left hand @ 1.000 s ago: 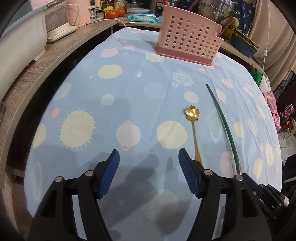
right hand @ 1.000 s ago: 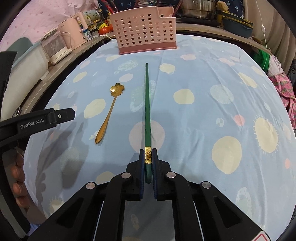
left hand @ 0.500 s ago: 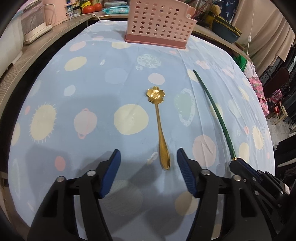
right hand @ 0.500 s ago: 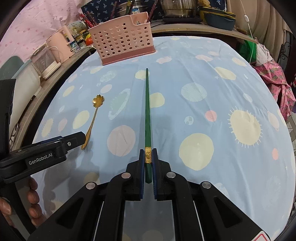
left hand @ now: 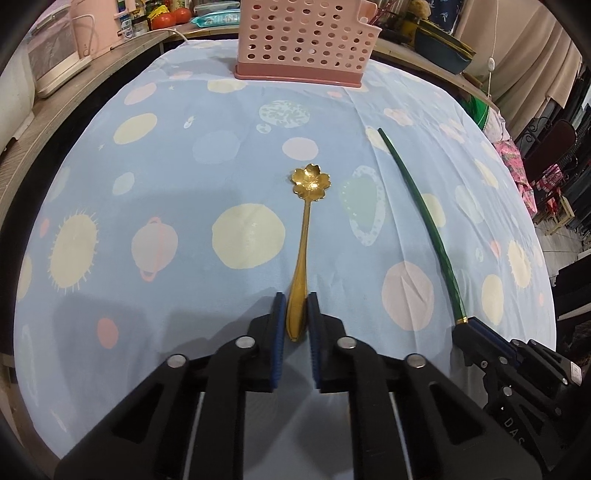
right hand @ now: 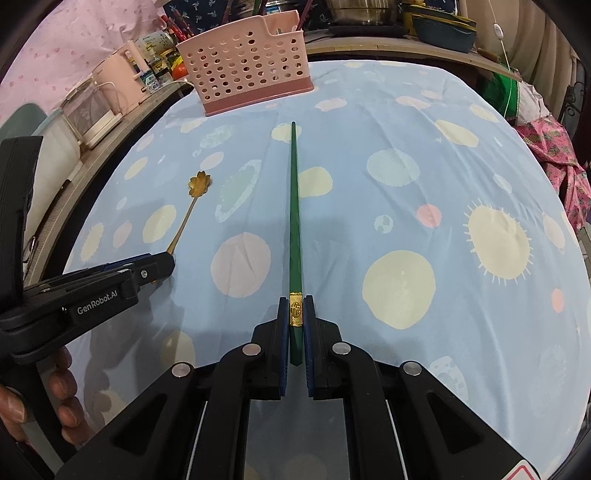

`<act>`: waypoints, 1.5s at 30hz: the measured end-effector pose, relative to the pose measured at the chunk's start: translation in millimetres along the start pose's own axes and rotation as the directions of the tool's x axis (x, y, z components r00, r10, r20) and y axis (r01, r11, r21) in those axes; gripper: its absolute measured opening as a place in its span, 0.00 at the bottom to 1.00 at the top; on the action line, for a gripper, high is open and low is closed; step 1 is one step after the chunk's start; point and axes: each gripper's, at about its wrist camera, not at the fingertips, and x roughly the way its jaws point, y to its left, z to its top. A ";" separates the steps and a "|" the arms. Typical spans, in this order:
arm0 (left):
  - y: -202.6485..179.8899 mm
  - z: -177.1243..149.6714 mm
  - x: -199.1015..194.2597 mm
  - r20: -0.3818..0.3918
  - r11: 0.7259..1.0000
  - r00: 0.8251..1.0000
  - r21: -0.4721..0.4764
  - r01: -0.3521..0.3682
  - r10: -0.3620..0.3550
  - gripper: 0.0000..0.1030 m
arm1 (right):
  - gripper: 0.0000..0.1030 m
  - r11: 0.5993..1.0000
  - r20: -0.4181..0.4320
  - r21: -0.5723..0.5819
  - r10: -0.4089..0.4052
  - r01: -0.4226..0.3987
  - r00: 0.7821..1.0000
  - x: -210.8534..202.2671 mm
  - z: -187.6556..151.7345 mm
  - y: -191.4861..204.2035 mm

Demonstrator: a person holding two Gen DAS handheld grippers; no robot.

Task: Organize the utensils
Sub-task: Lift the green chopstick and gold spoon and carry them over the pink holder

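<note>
A gold spoon (left hand: 306, 229) with a flower-shaped bowl lies on the blue spotted tablecloth (left hand: 147, 184), bowl pointing away. My left gripper (left hand: 296, 306) is closing its jaws on the spoon's handle end, and the blue pads touch both sides. My right gripper (right hand: 295, 310) is shut on the thick end of a long green chopstick (right hand: 294, 206) by its gold band; the chopstick's tip points toward a pink perforated utensil holder (right hand: 247, 70) at the table's far edge. In the right wrist view the spoon (right hand: 192, 199) and left gripper (right hand: 159, 264) sit to the left.
A wooden counter (left hand: 74, 96) curves along the left with a pink kettle (right hand: 122, 81) and a white appliance (right hand: 88, 114). Pots and bowls (right hand: 439, 26) crowd the shelf behind the holder. A hand (right hand: 55, 398) grips the left tool. Pink fabric (right hand: 554, 147) hangs off the right side.
The left gripper slid in over the spoon's handle and its jaws went from wide apart to closed around it. The right gripper kept still with the chopstick.
</note>
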 end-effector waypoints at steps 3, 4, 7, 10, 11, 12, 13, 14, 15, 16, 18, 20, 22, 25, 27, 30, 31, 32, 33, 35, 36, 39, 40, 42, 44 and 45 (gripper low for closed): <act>1.1 -0.3 -1.9 0.001 1.000 1.000 -0.006 0.008 -0.008 0.10 | 0.07 1.000 0.001 0.006 0.003 -0.003 1.000 0.6 -0.6 -0.7; 1.0 -0.3 -1.9 0.001 1.000 1.000 -0.008 0.007 -0.007 0.10 | 0.07 1.000 0.002 0.009 0.003 -0.003 1.000 0.5 -0.6 -1.1; 1.0 -1.0 -4.0 0.005 1.000 1.000 -0.013 0.003 -0.003 0.10 | 0.07 1.000 0.005 0.011 0.005 -0.005 1.000 -0.1 -0.4 -2.1; 2.5 -0.9 -8.7 0.016 1.000 1.000 -0.020 0.005 -0.005 0.10 | 0.07 1.000 0.010 0.015 0.007 -0.007 1.000 -1.6 0.7 -3.1; 3.2 -0.3 -10.9 0.020 1.000 1.000 -0.022 0.006 -0.006 0.10 | 0.07 1.000 0.012 0.016 0.007 -0.007 1.000 -2.6 1.2 -3.2; 4.0 0.3 -13.6 0.026 1.000 1.000 -0.026 0.007 -0.006 0.10 | 0.07 1.000 0.014 0.017 0.008 -0.008 1.000 -3.6 2.1 -3.4; 4.7 1.0 -15.8 0.031 1.000 0.999 -0.027 0.007 -0.006 0.10 | 0.07 1.000 0.018 0.016 0.009 -0.009 1.000 -4.9 3.2 -3.3; 5.0 1.8 -18.2 0.036 1.000 0.999 -0.027 0.007 -0.006 0.10 | 0.07 1.000 0.025 0.016 0.010 -0.011 1.000 -6.9 4.5 -2.7; 5.2 2.4 -20.8 0.041 1.000 0.999 -0.026 0.006 -0.005 0.10 | 0.07 1.000 0.030 0.016 0.012 -0.013 0.999 -8.9 5.5 -2.2; 4.9 3.9 -24.6 0.049 1.000 0.999 -0.023 0.006 -0.005 0.10 | 0.07 1.000 0.036 0.018 0.018 -0.018 0.999 -11.6 7.2 -1.7; 4.6 6.3 -34.7 0.072 1.000 0.997 -0.018 0.006 -0.004 0.10 | 0.07 0.999 0.053 0.017 0.027 -0.028 0.998 -18.4 11.4 -0.4; 5.2 9.6 -43.9 0.093 1.000 0.996 -0.021 0.008 -0.006 0.10 | 0.07 0.999 0.075 0.014 0.036 -0.038 0.997 -26.6 16.1 1.6; 6.2 13.9 -53.8 0.115 1.000 0.993 -0.022 0.006 -0.004 0.10 | 0.07 0.999 0.103 0.009 0.047 -0.049 0.994 -36.4 22.5 4.4; 7.6 20.2 -67.0 0.147 1.000 0.989 -0.029 0.010 -0.006 0.09 | 0.07 0.997 0.137 0.015 0.068 -0.071 0.988 -49.0 33.0 6.0; 7.4 24.5 -75.1 0.168 0.999 0.986 -0.028 0.016 -0.011 0.01 | 0.07 0.995 0.154 0.023 0.089 -0.093 0.984 -55.4 40.2 6.2; 6.9 30.4 -83.6 0.186 1.000 0.982 -0.024 0.019 -0.014 0.01 | 0.07 0.993 0.178 0.028 0.107 -0.113 0.978 -63.9 50.2 7.8; 6.2 33.1 -87.0 0.196 1.000 0.980 -0.020 0.020 -0.016 0.01 | 0.07 0.991 0.185 0.034 0.118 -0.126 0.976 -66.4 53.5 7.8; 5.4 35.2 -89.3 0.202 1.000 0.979 -0.017 0.020 -0.016 0.01 | 0.07 0.990 0.191 0.037 0.127 -0.137 0.973 -68.7 56.2 7.6; 4.5 38.1 -92.2 0.211 1.000 0.977 -0.014 0.017 -0.014 0.01 | 0.07 0.989 0.198 0.037 0.131 -0.141 0.971 -70.8 58.1 8.0; 3.3 43.6 -96.5 0.222 1.000 0.975 -0.009 0.011 -0.009 0.01 | 0.07 0.990 0.213 0.032 0.130 -0.140 0.968 -75.5 63.1 9.5; 3.0 46.3 -98.1 0.226 1.000 0.974 -0.009 0.008 -0.006 0.01 | 0.07 0.989 0.220 0.031 0.132 -0.142 0.966 -77.9 66.0 9.9; 3.0 58.8 -106.2 0.244 1.000 0.970 -0.006 0.000 0.002 0.01 | 0.07 0.988 0.244 0.029 0.139 -0.150 0.960 -87.0 76.4 10.0; 3.4 62.6 -108.4 0.251 1.000 0.968 -0.004 -0.002 0.003 0.01 | 0.07 0.988 0.255 0.026 0.139 -0.150 0.957 -90.8 80.5 10.3; 3.7 71.5 -114.4 0.266 1.000 0.964 0.000 -0.006 0.006 0.01 | 0.07 0.989 0.277 0.021 0.138 -0.149 0.951 -98.1 89.4 10.2; 5.3 82.5 -120.0 0.284 1.000 0.959 0.004 -0.004 0.003 0.01 | 0.07 0.988 0.301 0.019 0.139 -0.152 0.943 -105.0 99.1 8.6; 5.4 88.3 -123.0 0.293 1.000 0.956 0.009 0.001 -0.003 0.01 | 0.07 0.988 0.315 0.018 0.141 -0.155 0.939 -108.6 105.5 8.0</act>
